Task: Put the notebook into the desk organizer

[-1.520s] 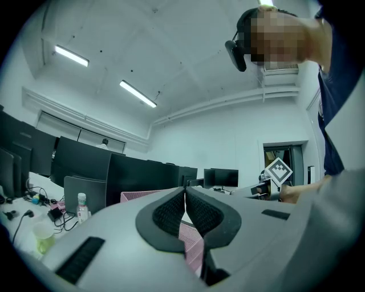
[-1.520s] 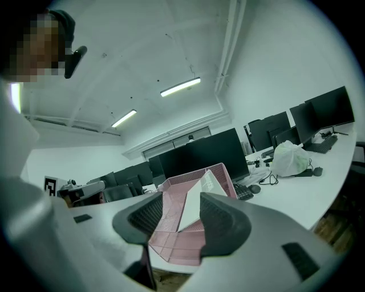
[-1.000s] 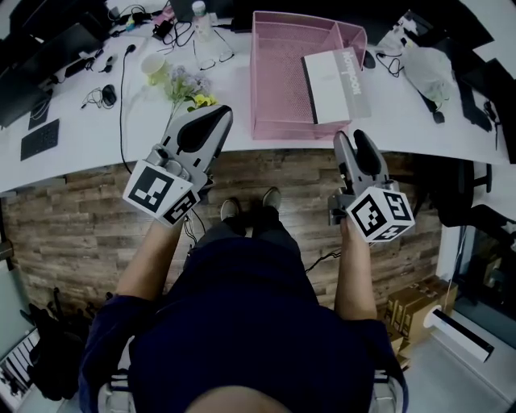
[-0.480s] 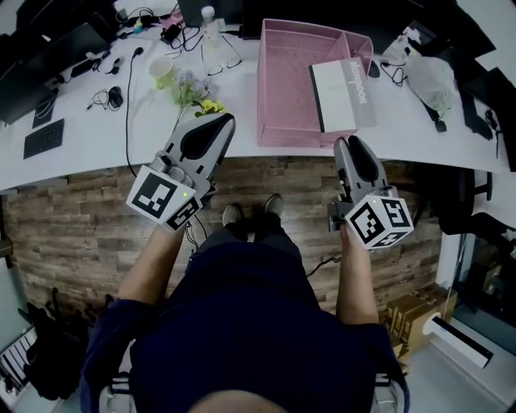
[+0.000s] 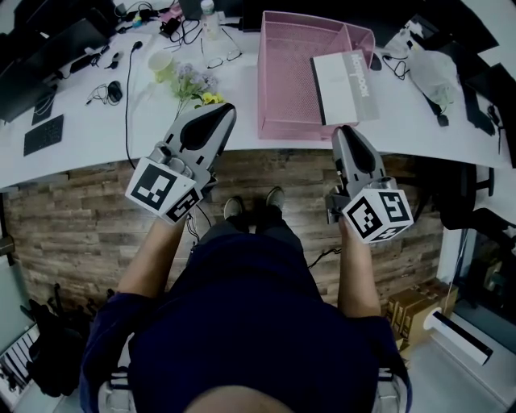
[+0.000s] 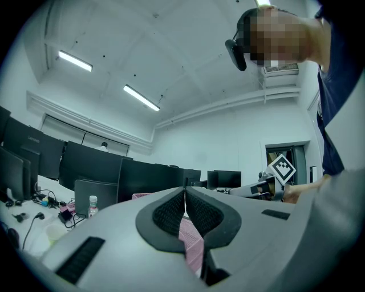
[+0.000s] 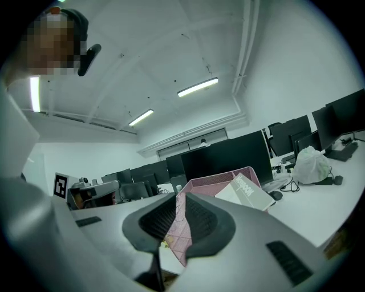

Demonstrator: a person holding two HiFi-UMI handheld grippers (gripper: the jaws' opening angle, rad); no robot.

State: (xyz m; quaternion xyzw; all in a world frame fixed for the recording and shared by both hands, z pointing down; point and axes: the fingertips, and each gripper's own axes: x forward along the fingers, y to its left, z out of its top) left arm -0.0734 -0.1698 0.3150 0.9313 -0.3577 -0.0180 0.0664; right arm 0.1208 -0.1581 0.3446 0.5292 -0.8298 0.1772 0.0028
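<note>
At the far left of the white bench (image 5: pixel 81 145) we see a dark keyboard (image 5: pixel 40 137). Further in are a black cable (image 5: pixel 126 81), a pale cup (image 5: pixel 161 63) and a small bunch of flowers (image 5: pixel 196 85) close to the tip of the left tool (image 5: pixel 219 111). That tool shows over the near part of the bench. In the left gripper view its two ribbed pads (image 6: pixel 171 214) meet along their length, so it is fully closed and has hold of nothing. Below, between our two arms, our shoes (image 5: pixel 254 206) stand on the wood-plank floor (image 5: pixel 81 218). Near the bench's middle lies the pink mesh desk organizer (image 5: pixel 282 81), with a clear bottle (image 5: pixel 211 16) standing behind its left corner. The notebook (image 5: pixel 343 77), white with a grey spine strip, rests tilted on the organizer's right side, and its spine edge reaches the right rim. We cannot tell which compartment it sits in. The right tool (image 5: pixel 347 131) points at the organizer's near right corner, apart from the notebook. Its jaws are closing, with only a narrow slit left between them. Nothing is in that slit, and only the pink mesh shows through it, farther off. To the right of the organizer we see a dark mouse (image 5: pixel 375 60) and then a crumpled white plastic bag (image 5: pixel 431 68) on the bench.
</note>
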